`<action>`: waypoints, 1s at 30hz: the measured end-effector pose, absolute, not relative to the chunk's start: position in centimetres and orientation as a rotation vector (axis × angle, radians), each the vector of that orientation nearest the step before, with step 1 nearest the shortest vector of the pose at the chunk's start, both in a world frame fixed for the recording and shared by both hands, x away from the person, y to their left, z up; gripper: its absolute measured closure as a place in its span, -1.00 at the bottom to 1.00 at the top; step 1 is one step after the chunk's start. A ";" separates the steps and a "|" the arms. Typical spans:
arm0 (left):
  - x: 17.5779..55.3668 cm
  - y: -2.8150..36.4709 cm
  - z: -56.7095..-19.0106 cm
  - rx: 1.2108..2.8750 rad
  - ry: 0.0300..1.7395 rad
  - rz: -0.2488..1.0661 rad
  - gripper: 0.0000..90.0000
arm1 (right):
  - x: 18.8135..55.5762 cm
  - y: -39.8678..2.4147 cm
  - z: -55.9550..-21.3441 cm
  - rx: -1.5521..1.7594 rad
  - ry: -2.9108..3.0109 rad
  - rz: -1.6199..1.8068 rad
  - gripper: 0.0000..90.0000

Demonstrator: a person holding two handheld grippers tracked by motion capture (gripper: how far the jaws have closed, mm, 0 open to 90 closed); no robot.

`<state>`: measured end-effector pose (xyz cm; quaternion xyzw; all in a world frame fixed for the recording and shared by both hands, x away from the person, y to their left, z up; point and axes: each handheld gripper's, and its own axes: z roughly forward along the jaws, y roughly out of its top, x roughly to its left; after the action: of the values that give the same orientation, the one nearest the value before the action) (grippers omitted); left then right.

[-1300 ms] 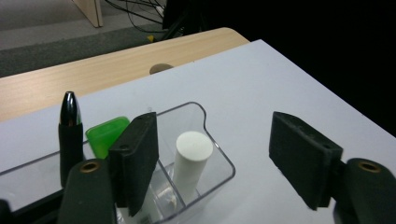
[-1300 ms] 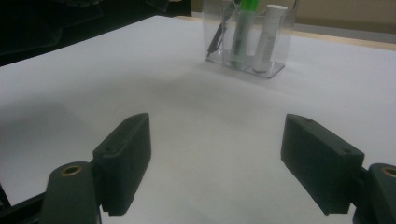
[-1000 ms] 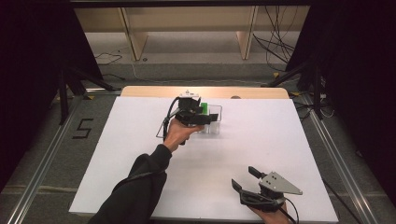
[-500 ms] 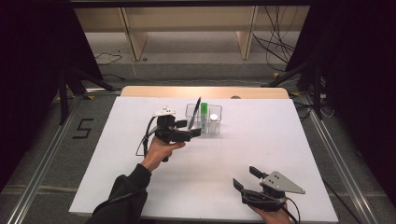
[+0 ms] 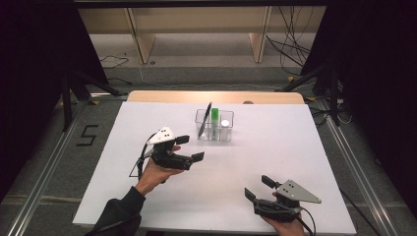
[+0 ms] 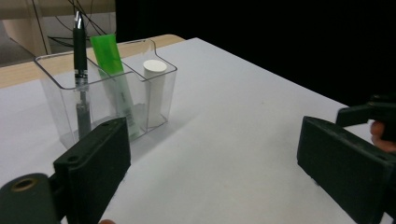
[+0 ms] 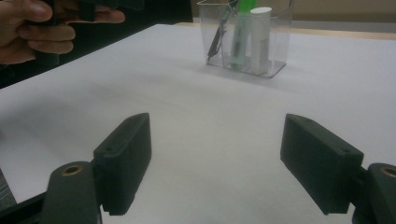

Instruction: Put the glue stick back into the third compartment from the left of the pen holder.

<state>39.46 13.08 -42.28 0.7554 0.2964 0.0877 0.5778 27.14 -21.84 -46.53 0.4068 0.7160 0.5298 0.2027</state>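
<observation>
Left tongs just let go, gaping wide and empty, backed off to middle-left, so the pen now stands in the clear organizer up top-centre; right tongs wide, idle.

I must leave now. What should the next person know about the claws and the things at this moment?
Left claw: jaws just opened wider, nothing between them, off to the near left of the clear organizer.
Right claw: open, empty, at the table's near edge.
Things: black pen, green tube and white cylinder all stand in the organizer.
Done: pen is in.
Left: nothing else lies on the table.
</observation>
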 end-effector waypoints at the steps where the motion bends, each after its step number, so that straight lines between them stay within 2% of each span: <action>1: 39.2 13.2 -42.3 1.765 0.684 0.199 -0.79 | 27.1 -21.8 -46.5 1.136 1.999 1.480 -0.43; 7: 38.2 13.4 -42.7 1.739 0.662 0.156 -0.79 | 27.2 -21.9 -46.7 1.144 2.007 1.484 -0.43; 16: 36.2 13.3 -43.3 1.781 0.634 0.176 -0.79 | 27.3 -21.8 -46.8 1.156 2.026 1.474 -0.46; 30: 33.1 16.7 -45.6 1.799 0.712 0.190 -0.79 | 27.3 -21.7 -46.8 1.138 2.030 1.464 -0.48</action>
<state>33.11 16.74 -45.64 0.7643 0.3026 0.0809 0.5636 27.26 -21.65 -46.80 0.4060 0.7242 0.5222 0.1950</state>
